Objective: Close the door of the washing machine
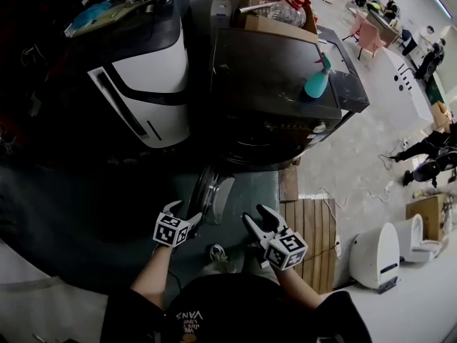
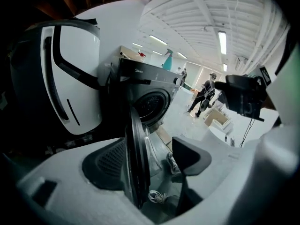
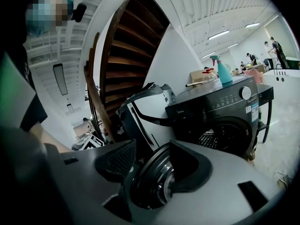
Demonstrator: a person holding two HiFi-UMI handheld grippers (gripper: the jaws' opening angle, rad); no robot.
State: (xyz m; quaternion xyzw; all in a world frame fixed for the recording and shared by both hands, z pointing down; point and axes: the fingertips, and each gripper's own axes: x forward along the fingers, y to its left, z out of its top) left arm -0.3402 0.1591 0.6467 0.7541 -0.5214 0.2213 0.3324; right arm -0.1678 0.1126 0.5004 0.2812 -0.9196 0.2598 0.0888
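The round glass door [image 1: 211, 191] hung open at frame centre, below the dark boxy washing machine [image 1: 278, 84]. The left claw [image 1: 184, 213] was released, with the door rim between its jaws. The right claw [image 1: 258, 216] was also released.

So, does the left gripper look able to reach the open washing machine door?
Likely yes: the door stands edge-on between the open jaws of the left gripper, with nothing blocking it. The pads don't seem to press it.

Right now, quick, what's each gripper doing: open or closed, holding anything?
Left gripper: open, edge of the washing machine door between its jaws, not clamped.
Right gripper: open, holding nothing.
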